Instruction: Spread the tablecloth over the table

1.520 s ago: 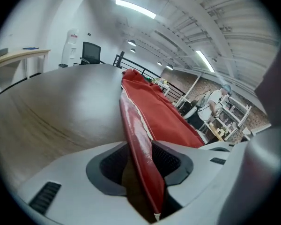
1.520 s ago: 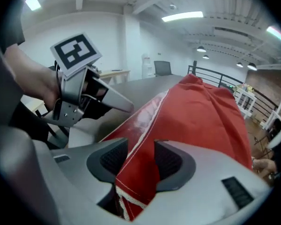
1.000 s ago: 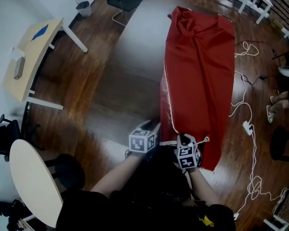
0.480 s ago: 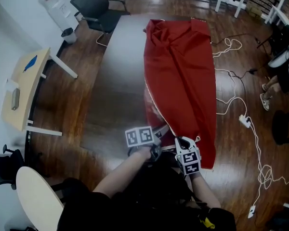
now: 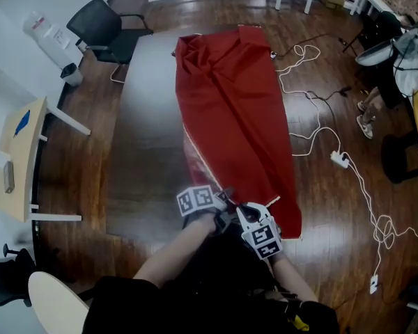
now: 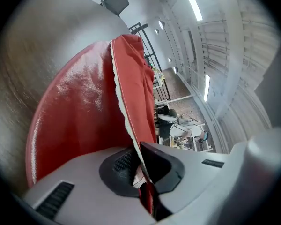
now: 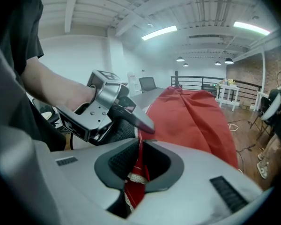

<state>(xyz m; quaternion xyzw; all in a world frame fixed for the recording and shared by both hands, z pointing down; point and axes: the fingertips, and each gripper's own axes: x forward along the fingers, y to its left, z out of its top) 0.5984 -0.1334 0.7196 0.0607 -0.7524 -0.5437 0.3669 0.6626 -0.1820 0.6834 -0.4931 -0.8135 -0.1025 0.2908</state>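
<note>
- Tablecloth (image 5: 230,110): red, laid as a long folded band on the right half of the bench (image 5: 143,138). The left half is seen bare.
- The band's long axis runs straight away from the person. The far end is bunched near the far edge, not far from a black chair (image 5: 101,26). The near end is draped over the near right corner.
- Left tongs (image 5: 224,199): the jaws have just been closing and are clamped on the cloth's white-trimmed hem (image 6: 118,88). In the left gripper view the hem is seen pinched between the pads, with the fabric rising from them as a standing fold.
- Right tongs (image 5: 245,209): the jaws have just been eased open a touch. A bunch of red fabric and trim is nevertheless seen pressed between the pads in the right gripper view, so the grip is judged held.
- Both tongs are placed just beside each other at the near end, the left one toward the bare side. From them the whole cloth lies ahead and slightly right.
- Relation that matters: the uncovered surface lies to the left of the band, across its long axis. The left tongs are nearer that bare side, so the hem is judged best carried leftward by them, with the right tongs used as anchor at the near corner.
- The far end is held by nothing; dragging or bunching there is judged a risk.
</note>
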